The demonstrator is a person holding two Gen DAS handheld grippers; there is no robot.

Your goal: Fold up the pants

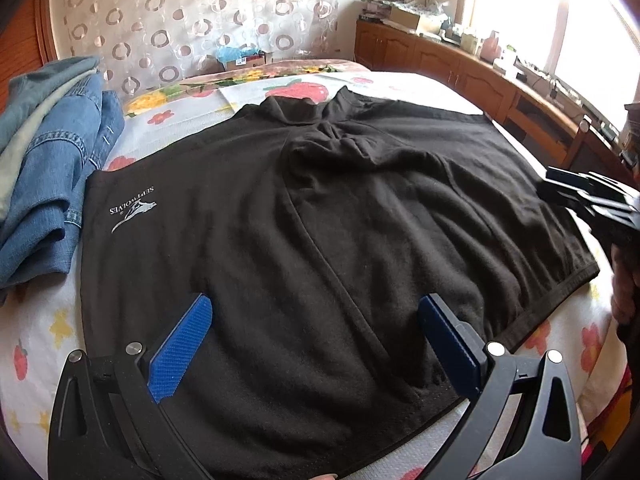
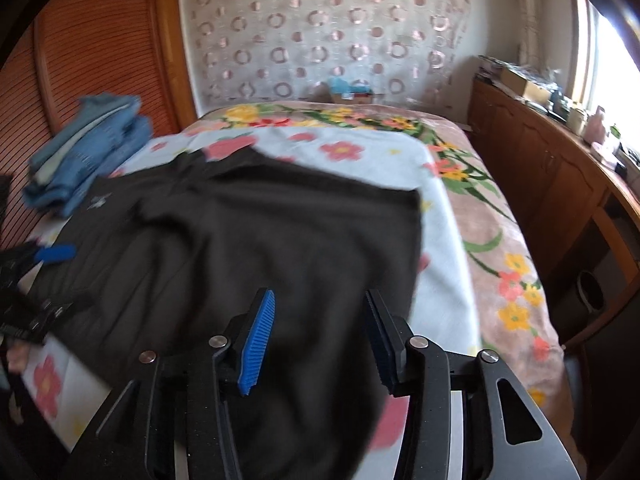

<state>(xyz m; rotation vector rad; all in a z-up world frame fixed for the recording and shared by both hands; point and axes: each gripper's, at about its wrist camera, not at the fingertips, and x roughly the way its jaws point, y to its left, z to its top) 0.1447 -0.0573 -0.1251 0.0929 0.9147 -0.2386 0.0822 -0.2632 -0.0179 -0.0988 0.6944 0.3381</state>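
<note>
Black pants (image 1: 320,208) lie spread flat on the flowered bed sheet (image 1: 168,120), with a white logo (image 1: 134,212) at the left. My left gripper (image 1: 314,304) is open, jaws wide apart over the near part of the fabric, holding nothing. My right gripper (image 2: 320,298) is open over the near right part of the pants (image 2: 260,232); this view is blurred. The right gripper also shows at the right edge of the left wrist view (image 1: 592,196). The left gripper's blue pad shows at the left of the right wrist view (image 2: 56,254).
A stack of folded blue jeans (image 1: 52,168) sits on the bed at the left, also in the right wrist view (image 2: 88,148). A wooden cabinet (image 1: 480,68) with clutter runs along the right under a window. A patterned curtain (image 1: 200,24) hangs behind the bed.
</note>
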